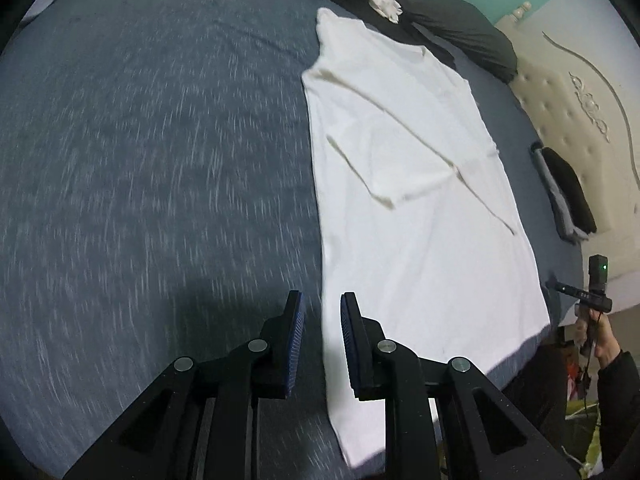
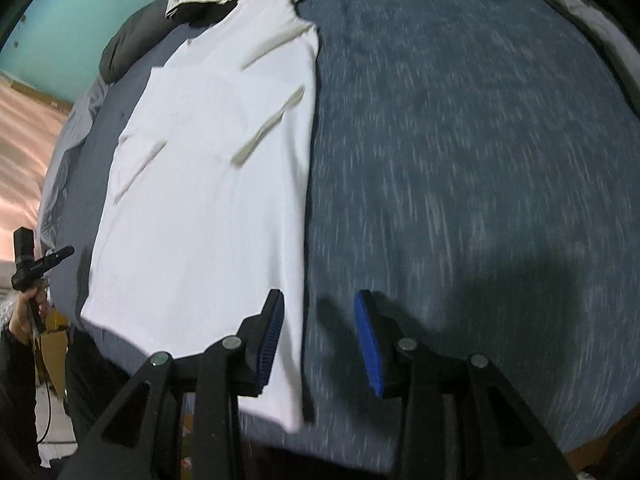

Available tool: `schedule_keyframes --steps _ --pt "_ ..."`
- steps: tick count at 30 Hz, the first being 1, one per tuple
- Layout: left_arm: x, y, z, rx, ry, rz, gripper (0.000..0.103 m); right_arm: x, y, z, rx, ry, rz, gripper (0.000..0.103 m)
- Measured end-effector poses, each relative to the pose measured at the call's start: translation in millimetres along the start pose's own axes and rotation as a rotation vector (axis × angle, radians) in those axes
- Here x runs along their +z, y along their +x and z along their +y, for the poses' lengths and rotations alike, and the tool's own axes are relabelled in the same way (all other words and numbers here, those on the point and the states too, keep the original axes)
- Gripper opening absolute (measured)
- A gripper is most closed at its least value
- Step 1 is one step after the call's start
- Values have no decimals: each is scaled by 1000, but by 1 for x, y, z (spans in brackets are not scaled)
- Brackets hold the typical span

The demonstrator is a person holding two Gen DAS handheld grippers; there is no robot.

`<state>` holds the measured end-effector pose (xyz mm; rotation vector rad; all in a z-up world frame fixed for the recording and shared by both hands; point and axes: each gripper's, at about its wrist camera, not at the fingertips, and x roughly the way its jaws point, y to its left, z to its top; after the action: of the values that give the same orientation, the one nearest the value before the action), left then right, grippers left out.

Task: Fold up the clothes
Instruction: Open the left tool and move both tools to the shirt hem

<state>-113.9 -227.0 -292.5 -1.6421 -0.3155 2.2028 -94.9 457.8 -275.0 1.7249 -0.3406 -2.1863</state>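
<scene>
Right now the white shirt [image 1: 412, 184] is lying flat on the blue bed [image 1: 152, 152], its long way running from the near bed edge off toward the dark pillow [image 1: 460, 20]. Both sleeves are looking tucked in over the body already. The left gripper [image 1: 320, 336] is hanging over one long side edge, fingers a little apart, holding nothing. The right gripper [image 2: 320, 336] is hanging over the other long side edge, fingers wider, holding nothing too. Both are sitting by the hem end.
</scene>
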Motion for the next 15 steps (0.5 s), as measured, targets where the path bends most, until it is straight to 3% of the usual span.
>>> schedule_keyframes --steps 4,6,9,15 --pt "-21 -2 -9 -9 1 20 21 -27 -3 1 4 -11 24 37" --pt "-30 -2 -13 -12 3 32 26 -34 -3 2 7 -7 25 37" --pt "-42 -1 -16 -16 6 50 34 -41 1 2 12 5 41 37" --pt "-60 11 -13 -11 -6 104 34 -44 7 8 10 -7 67 37"
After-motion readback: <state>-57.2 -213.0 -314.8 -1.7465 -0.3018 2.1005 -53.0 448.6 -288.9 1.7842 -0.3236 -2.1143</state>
